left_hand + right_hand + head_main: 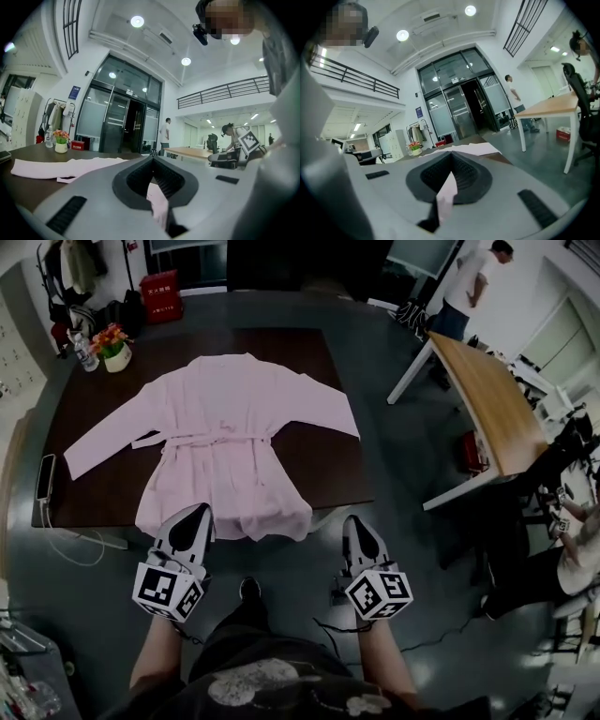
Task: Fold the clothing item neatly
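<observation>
A pink fabric robe (225, 427) lay flat on the dark rectangular tabletop (94, 493), with its collar toward the far side and its hem at the near edge. One sleeve was spread to the left and one to the right. A white pot of flowers (116, 351) stood on the far left corner, and a clear plastic bottle (84, 351) stood just left of it. The left claw (199, 514) was at the hem's near left corner and the right claw (354, 521) by its right corner, each closed on cloth. A light wooden table (492, 399) stood well apart to the right.
</observation>
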